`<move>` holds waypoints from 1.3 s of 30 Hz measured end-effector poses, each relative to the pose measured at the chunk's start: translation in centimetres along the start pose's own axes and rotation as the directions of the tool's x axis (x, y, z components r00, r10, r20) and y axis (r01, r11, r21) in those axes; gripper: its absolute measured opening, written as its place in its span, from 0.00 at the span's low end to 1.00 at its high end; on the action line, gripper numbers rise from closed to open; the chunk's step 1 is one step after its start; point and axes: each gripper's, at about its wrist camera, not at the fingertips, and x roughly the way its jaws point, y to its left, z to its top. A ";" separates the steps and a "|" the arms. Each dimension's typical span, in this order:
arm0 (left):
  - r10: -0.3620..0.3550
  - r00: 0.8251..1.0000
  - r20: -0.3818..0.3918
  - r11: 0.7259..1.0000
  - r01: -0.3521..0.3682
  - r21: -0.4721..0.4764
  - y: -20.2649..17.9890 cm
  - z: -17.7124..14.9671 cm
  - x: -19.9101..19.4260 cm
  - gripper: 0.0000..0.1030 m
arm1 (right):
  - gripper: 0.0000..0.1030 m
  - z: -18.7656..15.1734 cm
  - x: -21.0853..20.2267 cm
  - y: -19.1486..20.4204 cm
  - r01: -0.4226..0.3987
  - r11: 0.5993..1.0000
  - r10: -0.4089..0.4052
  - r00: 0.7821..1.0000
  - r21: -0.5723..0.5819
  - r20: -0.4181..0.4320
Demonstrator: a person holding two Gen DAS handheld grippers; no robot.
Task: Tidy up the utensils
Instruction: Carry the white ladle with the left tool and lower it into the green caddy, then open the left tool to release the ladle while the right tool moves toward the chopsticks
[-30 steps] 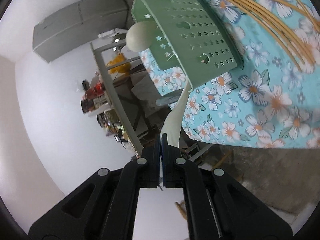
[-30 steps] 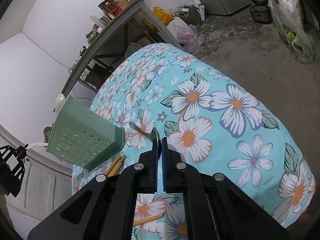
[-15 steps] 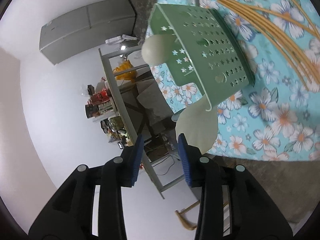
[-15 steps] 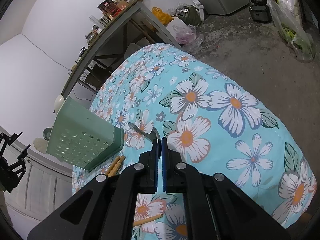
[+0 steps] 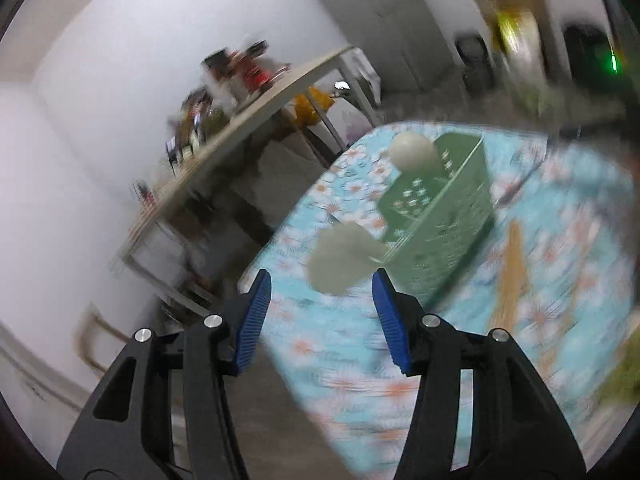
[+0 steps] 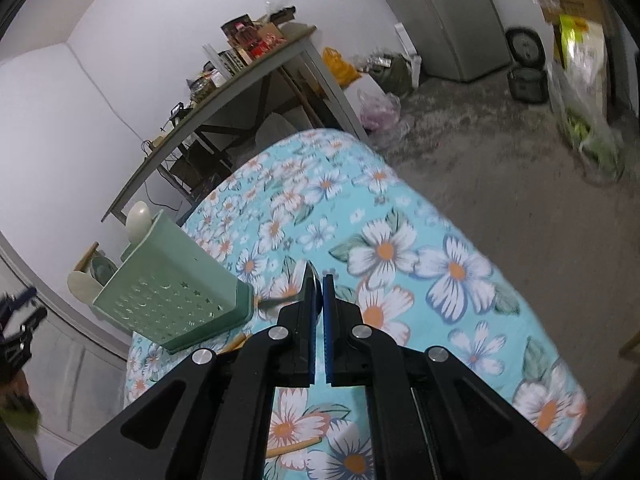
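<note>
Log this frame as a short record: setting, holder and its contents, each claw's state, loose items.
setting: table with a floral cloth
holder: green perforated holder, on the cloth
contents: two pale spoons sticking out of it
left claw: open, jaws have just been opening, nothing gripped
right claw: shut, on a thin metal utensil
loose items: chopsticks on the cloth

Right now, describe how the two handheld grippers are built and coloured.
Both the left gripper and the right gripper have matte black angular plastic arms with triangular cut-outs, round silver pivot screws and ribbed blue pads on the fingertips. No cables, markings or sleeves show.
</note>
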 end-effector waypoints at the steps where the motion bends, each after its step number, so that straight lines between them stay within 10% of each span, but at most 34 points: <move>1: -0.014 1.000 0.006 0.998 0.014 -0.061 -0.2 -0.8 0.0 0.49 | 0.03 0.2 -0.3 0.3 0.005 1.000 -0.005 1.000 -0.017 0.008; 7: -0.164 0.985 0.061 0.909 0.175 -0.378 -1.0 -4.5 0.8 0.49 | 0.03 1.5 -2.3 2.3 0.046 0.993 -0.038 0.997 -0.108 0.070; 23: -0.226 0.969 0.095 0.832 0.243 -0.498 -2.9 -7.7 2.6 0.49 | 0.03 9.8 -10.6 9.7 0.050 0.945 0.057 0.948 -0.323 0.314; 39: -0.223 0.971 0.082 0.799 0.231 -0.555 -1.7 -9.7 3.4 0.49 | 0.03 10.5 -5.4 16.7 -0.064 0.892 0.151 0.975 -0.448 0.162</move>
